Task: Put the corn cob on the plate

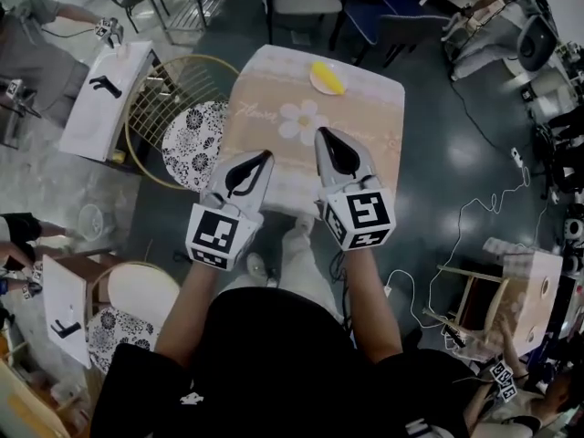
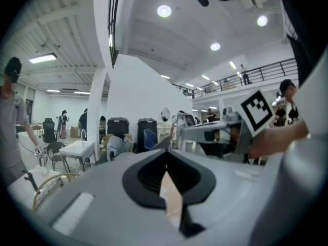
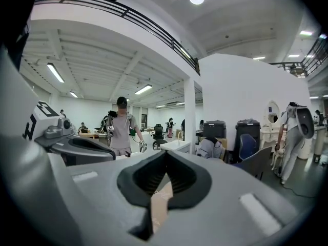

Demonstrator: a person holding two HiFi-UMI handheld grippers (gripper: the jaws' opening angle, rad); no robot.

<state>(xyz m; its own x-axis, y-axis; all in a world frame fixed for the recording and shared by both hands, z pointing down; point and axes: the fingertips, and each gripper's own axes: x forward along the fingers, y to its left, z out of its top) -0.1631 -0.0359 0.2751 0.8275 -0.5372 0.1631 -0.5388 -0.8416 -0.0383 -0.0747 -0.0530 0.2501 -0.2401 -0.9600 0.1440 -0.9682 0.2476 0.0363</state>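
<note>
Both the left gripper [image 1: 265, 156] and right gripper [image 1: 321, 135] had jaws pressed together, empty; the corn [image 1: 332, 78] seemingly lay on the plate [image 1: 314, 81], leaving only withdrawal.

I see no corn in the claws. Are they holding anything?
Nothing. The left gripper and right gripper are both shut and empty; the corn cob lies on the plate.

The grey right gripper [image 3: 165, 155] has its jaws pressed together, empty, aimed across a white hall where a grey-shirted person [image 3: 121, 129] stands.
</note>
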